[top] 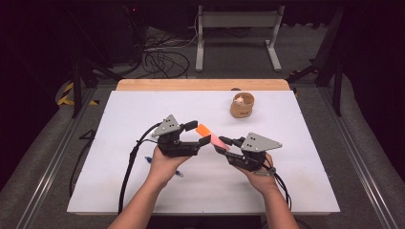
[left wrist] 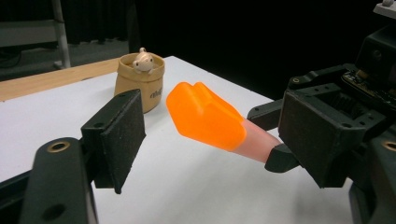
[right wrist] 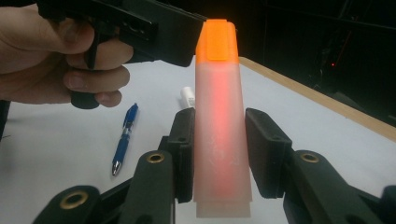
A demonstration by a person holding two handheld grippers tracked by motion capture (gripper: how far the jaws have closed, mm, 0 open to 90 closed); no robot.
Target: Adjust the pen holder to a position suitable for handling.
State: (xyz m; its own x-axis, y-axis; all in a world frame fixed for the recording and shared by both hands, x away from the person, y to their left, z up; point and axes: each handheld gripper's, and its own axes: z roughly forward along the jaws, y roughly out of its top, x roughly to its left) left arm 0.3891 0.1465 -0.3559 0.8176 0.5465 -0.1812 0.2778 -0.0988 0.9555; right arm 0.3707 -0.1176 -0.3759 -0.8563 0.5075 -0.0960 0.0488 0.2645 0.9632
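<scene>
We see a highlighter (right wrist: 222, 135) with a translucent pink body and an orange cap (left wrist: 205, 115), held off the worktop (top: 286, 186). The right gripper (top: 223, 145) pinches its body: in the right gripper view both pads press flat against the sides of the barrel, which rises straight up between the jaws with the cap at the far end, beyond the jaw tips.

The left gripper (top: 197, 133) has its jaws around the capped end. In the left gripper view the cap sits in the gap between them, nearer the right-hand jaw, with clear space on the left-hand side; the pads do not press on it. These jaws stand spread.

In the high view, the two grippers face each other above the middle of the worktop, the highlighter bridging them.

Outward from there, a blue pen (right wrist: 124, 139) lies on the worktop beside the right gripper's left jaw in its own view, with a small white object (right wrist: 187, 97) just beyond it. Past the left gripper's jaws, a small tan sack-shaped pot (left wrist: 139, 81) holding a pale animal figure (left wrist: 142, 60) stands upright, well apart.
</scene>
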